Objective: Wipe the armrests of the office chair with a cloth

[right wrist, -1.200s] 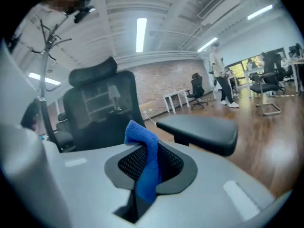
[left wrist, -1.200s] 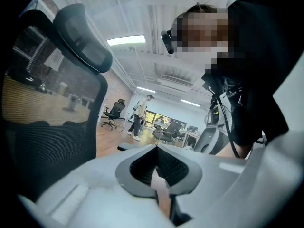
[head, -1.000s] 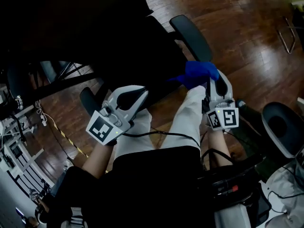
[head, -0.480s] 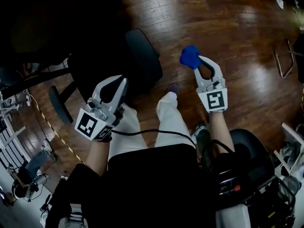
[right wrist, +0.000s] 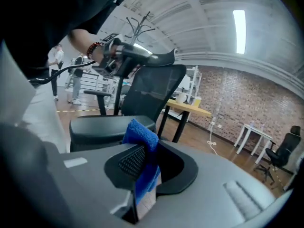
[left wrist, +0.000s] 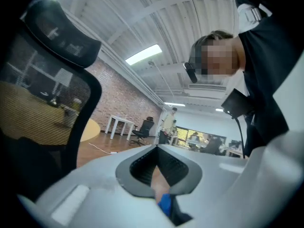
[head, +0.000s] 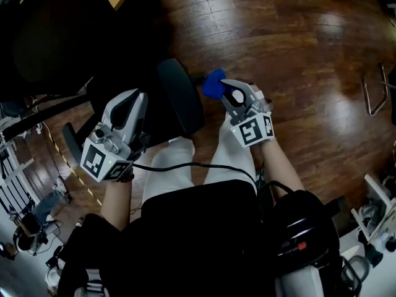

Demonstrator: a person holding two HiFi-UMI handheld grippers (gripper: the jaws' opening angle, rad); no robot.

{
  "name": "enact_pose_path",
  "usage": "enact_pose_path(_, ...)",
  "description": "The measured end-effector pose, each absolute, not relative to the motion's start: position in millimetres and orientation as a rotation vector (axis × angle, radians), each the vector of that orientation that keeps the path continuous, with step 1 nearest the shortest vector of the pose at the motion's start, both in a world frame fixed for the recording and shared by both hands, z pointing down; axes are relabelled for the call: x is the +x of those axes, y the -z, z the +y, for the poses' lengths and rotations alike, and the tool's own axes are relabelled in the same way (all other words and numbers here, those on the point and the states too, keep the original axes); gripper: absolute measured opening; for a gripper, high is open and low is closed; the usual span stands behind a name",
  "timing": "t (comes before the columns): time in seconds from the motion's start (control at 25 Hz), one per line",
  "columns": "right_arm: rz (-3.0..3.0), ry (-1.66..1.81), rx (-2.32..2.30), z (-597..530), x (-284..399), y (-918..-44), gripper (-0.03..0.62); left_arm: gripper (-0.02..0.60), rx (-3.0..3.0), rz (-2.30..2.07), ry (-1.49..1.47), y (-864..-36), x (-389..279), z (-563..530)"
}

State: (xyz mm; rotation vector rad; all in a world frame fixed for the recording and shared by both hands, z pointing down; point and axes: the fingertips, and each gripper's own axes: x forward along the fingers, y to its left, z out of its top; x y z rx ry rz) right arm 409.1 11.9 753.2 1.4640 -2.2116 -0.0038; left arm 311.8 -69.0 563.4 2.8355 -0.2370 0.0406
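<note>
**A:** Right gripper view checked: the right gripper [right wrist: 142, 163] jaws are clamped on the blue cloth [right wrist: 141, 133]. Cloth position?

**B:** In the head view it is held at the armrest's [head: 179, 98] 3 o'clock, just beside the pad edge. Contact cannot be told.

**A:** Left gripper [head: 135, 98]?

**B:** Jaws are closed, with nothing gripped. It is held at the armrest's 9 o'clock. The mesh backrest [right wrist: 154, 91] is seen beyond the pad, at 12 o'clock, with the wood floor [head: 297, 54] farther out.

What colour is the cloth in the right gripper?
Plain bright blue. The fuzzy cloth clamped in the right gripper shows best in the right gripper view.
</note>
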Motion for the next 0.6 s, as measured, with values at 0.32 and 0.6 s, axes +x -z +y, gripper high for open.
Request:
enact_pose_path(0.32,-2.5,0.155,1.006,-48,381,-831,0.048,0.006,2.941,-0.587,-0.058,-589,341,-104)
enact_pose_path(0.6,-2.591,0.207,0.84,-81,364,-860,0.048,0.006,2.894,-0.452,-0.285,-667,383,-44)
